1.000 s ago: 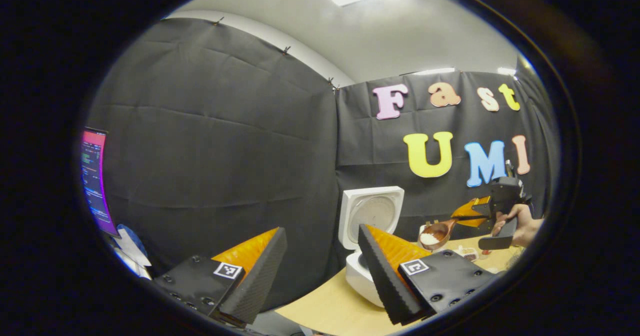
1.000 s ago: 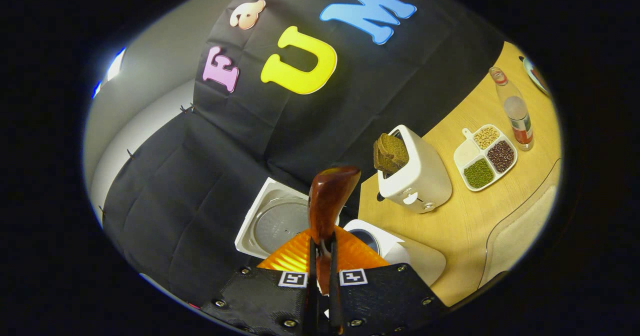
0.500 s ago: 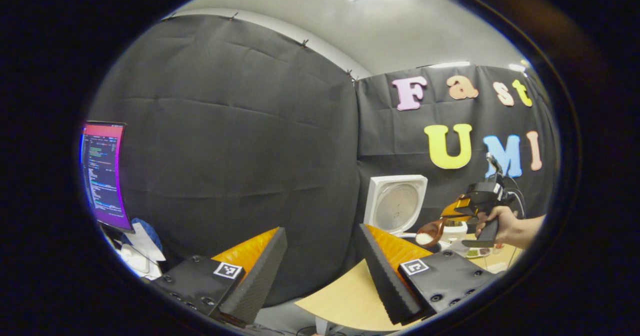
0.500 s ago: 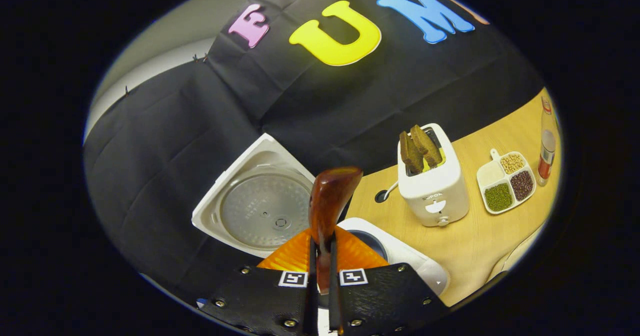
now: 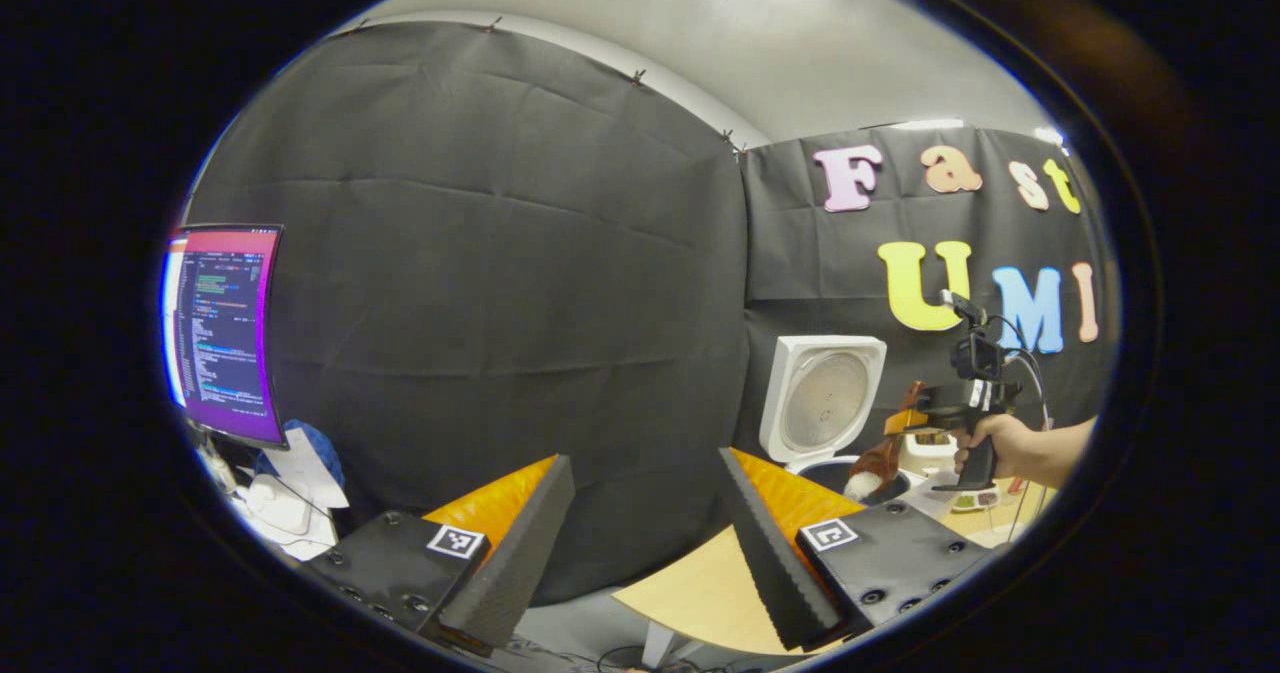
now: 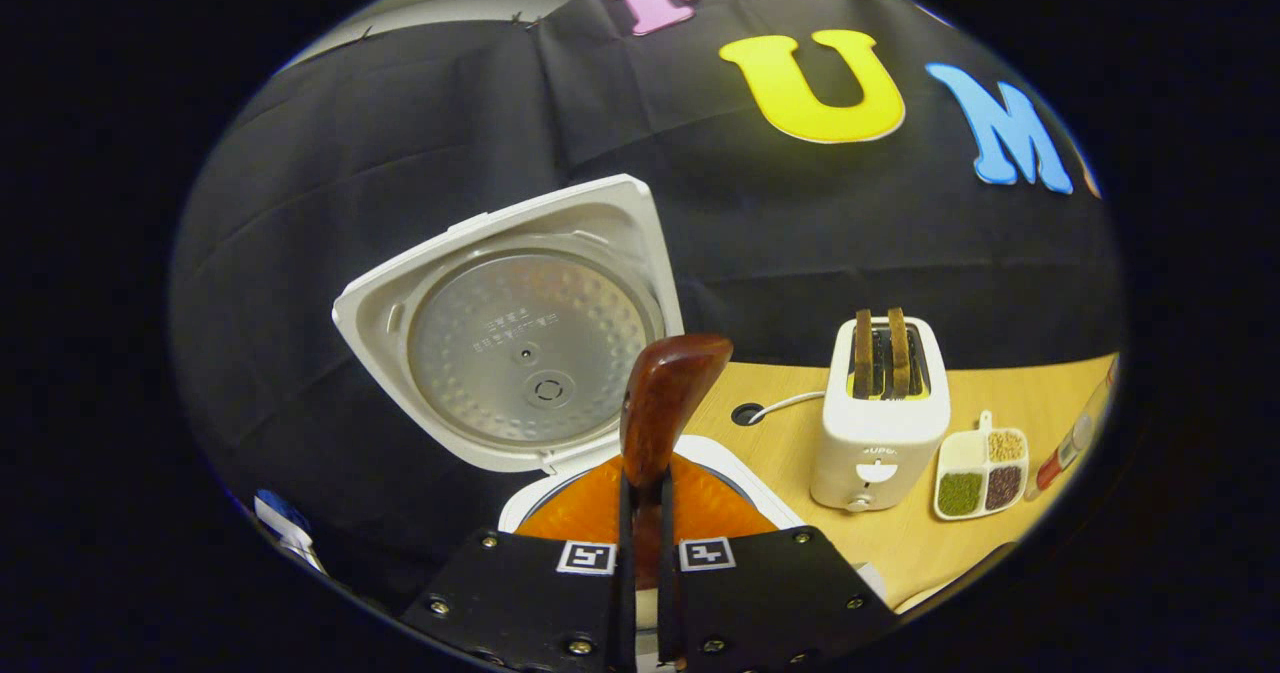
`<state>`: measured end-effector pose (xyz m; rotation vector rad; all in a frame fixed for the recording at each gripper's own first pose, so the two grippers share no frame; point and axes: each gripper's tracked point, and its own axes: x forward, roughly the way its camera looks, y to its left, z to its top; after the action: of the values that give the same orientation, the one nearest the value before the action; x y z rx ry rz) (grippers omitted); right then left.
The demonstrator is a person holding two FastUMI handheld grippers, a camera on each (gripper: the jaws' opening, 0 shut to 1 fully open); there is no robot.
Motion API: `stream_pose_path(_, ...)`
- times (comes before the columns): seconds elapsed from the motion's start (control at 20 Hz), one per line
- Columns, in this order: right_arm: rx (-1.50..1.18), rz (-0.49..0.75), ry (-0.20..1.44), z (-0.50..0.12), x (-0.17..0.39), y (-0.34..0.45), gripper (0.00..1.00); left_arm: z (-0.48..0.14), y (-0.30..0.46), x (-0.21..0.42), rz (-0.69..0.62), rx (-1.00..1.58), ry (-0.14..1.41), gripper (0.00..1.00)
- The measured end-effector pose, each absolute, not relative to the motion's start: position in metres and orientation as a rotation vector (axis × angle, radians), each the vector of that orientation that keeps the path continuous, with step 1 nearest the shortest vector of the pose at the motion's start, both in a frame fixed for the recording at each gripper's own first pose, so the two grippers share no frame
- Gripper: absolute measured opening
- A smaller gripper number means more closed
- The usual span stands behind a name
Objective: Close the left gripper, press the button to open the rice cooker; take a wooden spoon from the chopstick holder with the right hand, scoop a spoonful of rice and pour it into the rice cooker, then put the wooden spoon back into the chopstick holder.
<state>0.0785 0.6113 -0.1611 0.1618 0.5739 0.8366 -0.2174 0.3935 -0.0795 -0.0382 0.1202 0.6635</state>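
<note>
Spoon (image 6: pixel 662 405) tipping over the open cooker (image 6: pixel 520 338) at the bench's rear-left corner, handle clamped in the right tongs (image 6: pixel 640 593) for pouring rice; left tongs (image 5: pixel 640 543) idling apart, gaping.

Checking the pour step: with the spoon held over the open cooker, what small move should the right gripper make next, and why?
Probably finish tipping the wooden spoon so the rice falls in. The right gripper holds it over the rice cooker, whose lid stands open, and some rice is at the bowl's lower end.
</note>
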Motion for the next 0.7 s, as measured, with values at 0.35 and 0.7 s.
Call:
stream_pose_path(0.35, -0.137, 0.9, 0.395, -0.144, 0.075, 0.621, 0.09, -0.084, 0.393, -0.222, 0.694, -0.065, 0.12, 0.99)
stream_pose_path(0.7, -0.402, 0.934, 0.204, -0.129, 0.074, 0.623, 0.09, -0.073, 0.385, -0.216, 0.683, -0.018, 0.105, 0.99)
